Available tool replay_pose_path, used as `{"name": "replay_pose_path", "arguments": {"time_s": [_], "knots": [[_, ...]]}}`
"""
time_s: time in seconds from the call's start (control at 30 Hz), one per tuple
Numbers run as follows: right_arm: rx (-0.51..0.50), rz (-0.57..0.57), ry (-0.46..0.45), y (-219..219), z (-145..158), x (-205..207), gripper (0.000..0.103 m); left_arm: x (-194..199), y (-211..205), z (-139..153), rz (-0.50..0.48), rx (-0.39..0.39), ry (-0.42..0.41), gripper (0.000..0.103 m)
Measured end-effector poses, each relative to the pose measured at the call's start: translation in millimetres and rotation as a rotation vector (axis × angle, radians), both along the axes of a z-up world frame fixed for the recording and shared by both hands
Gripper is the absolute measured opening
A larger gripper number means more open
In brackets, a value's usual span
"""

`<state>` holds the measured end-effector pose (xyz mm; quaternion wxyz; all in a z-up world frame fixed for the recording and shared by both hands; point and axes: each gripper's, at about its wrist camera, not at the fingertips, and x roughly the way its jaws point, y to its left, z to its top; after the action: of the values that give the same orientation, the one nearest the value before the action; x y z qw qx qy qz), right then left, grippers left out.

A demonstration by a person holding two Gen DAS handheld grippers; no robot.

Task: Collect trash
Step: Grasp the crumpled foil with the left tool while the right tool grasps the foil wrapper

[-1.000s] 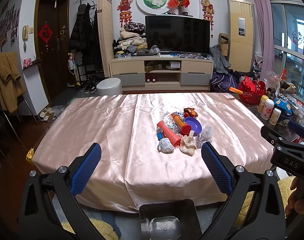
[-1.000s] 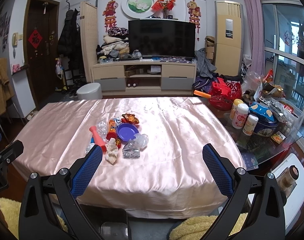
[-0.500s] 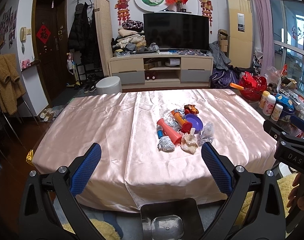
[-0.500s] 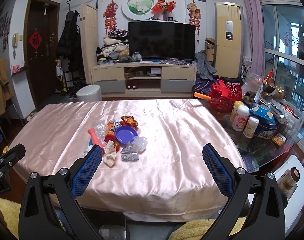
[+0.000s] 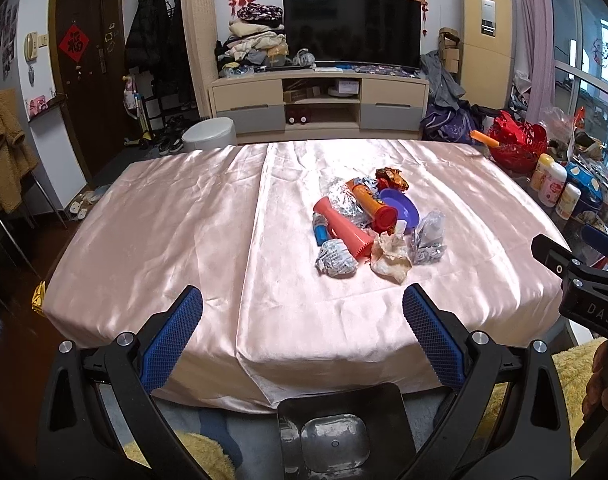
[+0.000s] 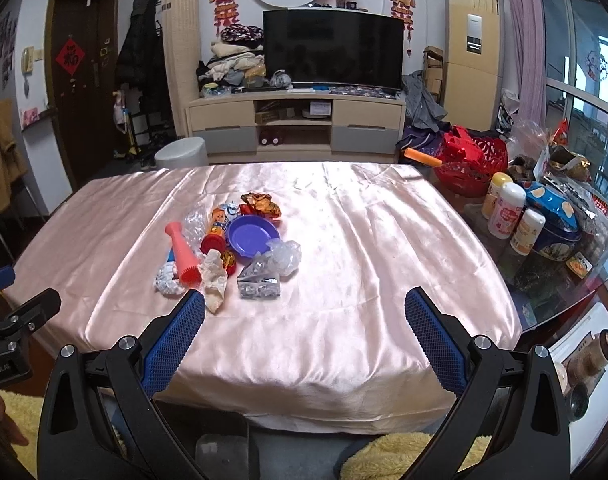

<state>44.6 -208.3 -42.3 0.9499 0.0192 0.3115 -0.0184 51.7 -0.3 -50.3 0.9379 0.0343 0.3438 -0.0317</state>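
A heap of trash lies on the pink satin tablecloth [image 5: 163, 216]: a red cone-shaped tube [image 5: 346, 232], an orange canister with a red cap [image 5: 374, 202], a purple plastic plate [image 5: 400, 207], crumpled foil [image 5: 336, 260], crumpled paper [image 5: 390, 254] and clear plastic wrap [image 5: 428, 236]. The heap also shows in the right wrist view, with the purple plate [image 6: 251, 235] and the red tube [image 6: 183, 254]. My left gripper [image 5: 301, 316] is open and empty, near the table's front edge. My right gripper [image 6: 304, 314] is open and empty over the front of the table.
A red basket [image 6: 470, 160], white bottles [image 6: 506, 216] and a blue tin [image 6: 556, 220] crowd a glass side table on the right. A white stool [image 5: 209, 138] and a TV cabinet [image 5: 320, 104] stand beyond the table. Yellow fleece [image 6: 416, 452] lies below the front edge.
Both grippers have moved forward toward the table, so the trash heap looks closer and lower in both views. Both stay open and empty.
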Motion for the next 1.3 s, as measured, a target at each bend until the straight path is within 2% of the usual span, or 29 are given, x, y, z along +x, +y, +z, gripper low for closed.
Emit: {"name": "replay_pose_path", "arguments": {"time_s": [0.23,0.37,0.57,0.63,0.67,0.73,1.2,1.3], "knots": [[0.038,0.043,0.064,4.5,-28.5,27.4,0.100,28.4,3.2,-28.4,-0.016,0.003,0.078,0.095],[0.027,0.043,0.095,7.7,-43.4,44.0,0.091,47.5,3.4,-46.3,-0.019,0.002,0.119,0.094],[0.100,0.062,0.162,3.9,-70.3,73.9,0.077,72.9,3.5,-66.1,-0.044,-0.011,0.177,0.085],[0.124,0.087,0.188,6.2,-80.1,82.9,0.074,81.2,3.2,-72.3,-0.049,-0.019,0.199,0.074],[0.128,0.098,0.201,8.0,-84.3,87.1,0.072,84.5,3.0,-75.5,-0.052,-0.024,0.210,0.072],[0.123,0.113,0.214,13.9,-91.6,94.6,0.072,91.6,1.1,-80.9,-0.060,-0.033,0.226,0.070],[0.123,0.138,0.243,22.2,-108.2,131.7,0.072,140.0,-17.7,-98.1,-0.109,-0.074,0.272,0.066],[0.126,0.142,0.247,22.6,-111.3,137.5,0.072,148.7,-18.8,-106.3,-0.105,-0.071,0.292,0.062]]}}
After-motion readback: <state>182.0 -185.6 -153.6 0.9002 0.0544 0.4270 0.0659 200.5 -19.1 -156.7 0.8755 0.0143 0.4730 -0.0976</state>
